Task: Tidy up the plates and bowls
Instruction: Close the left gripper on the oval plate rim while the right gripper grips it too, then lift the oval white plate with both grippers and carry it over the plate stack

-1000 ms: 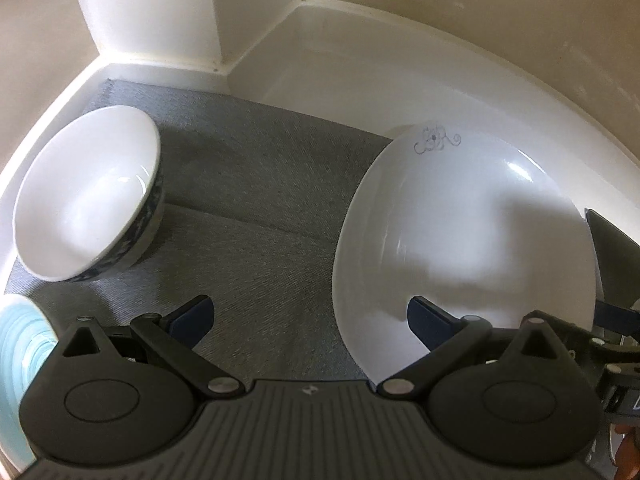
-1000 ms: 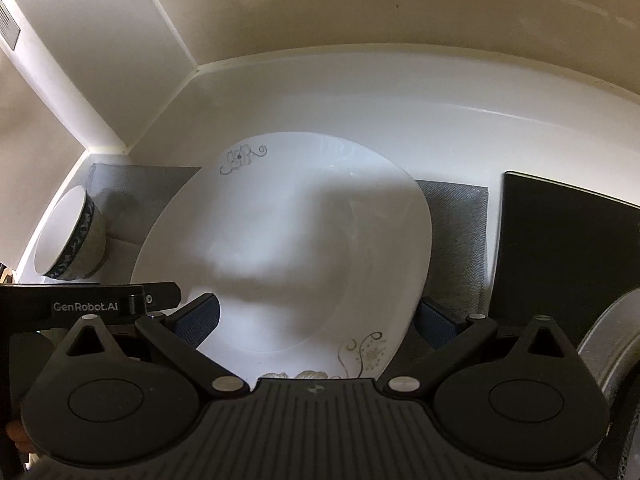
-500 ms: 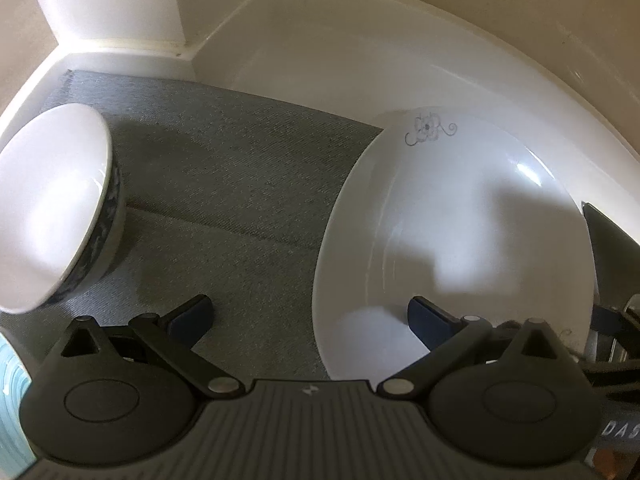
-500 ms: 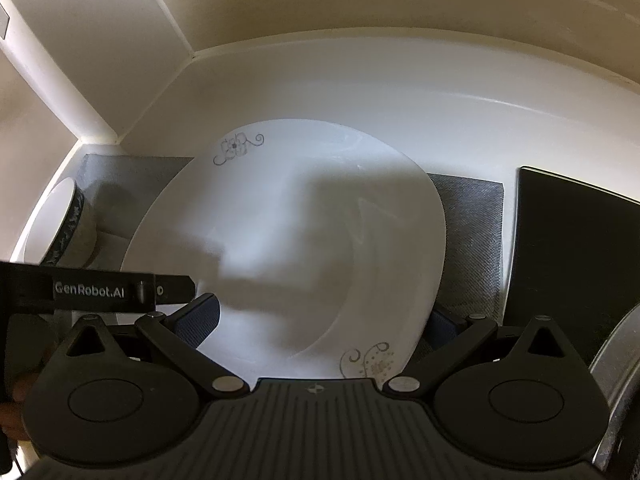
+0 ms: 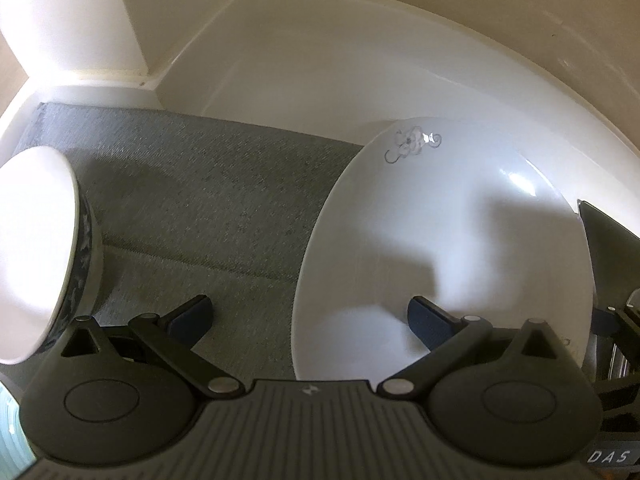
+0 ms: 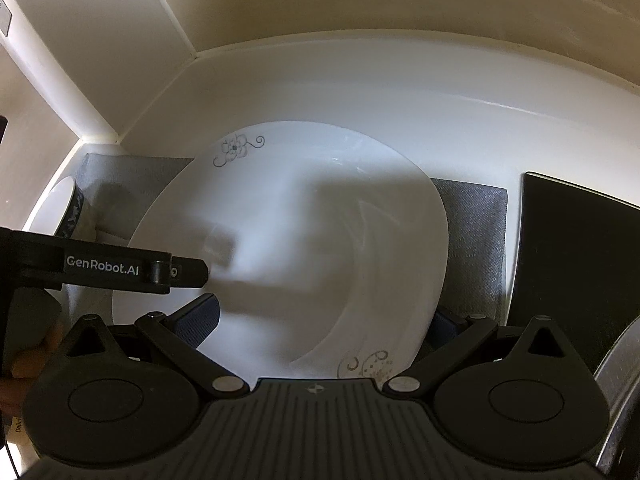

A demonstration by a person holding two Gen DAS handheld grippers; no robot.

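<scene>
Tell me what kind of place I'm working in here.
Most likely a kitchen counter corner: a white worktop meeting the walls, a grey drying mat holding a white plate and a patterned bowl, and what looks like a metal sink edge on the right.

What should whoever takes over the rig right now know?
Left gripper: open, holding nothing, low over the grey mat, its right finger over the plate's edge.
Right gripper: open, one finger on each side of the plate, not clamped.
Plate: on the mat's right part, beside a black slab; whether it lies flat is unclear.
Bowl: tilted on its side at the mat's left end.
Done: plate is at the mat. Left: probably right the bowl and group the dishes.
</scene>
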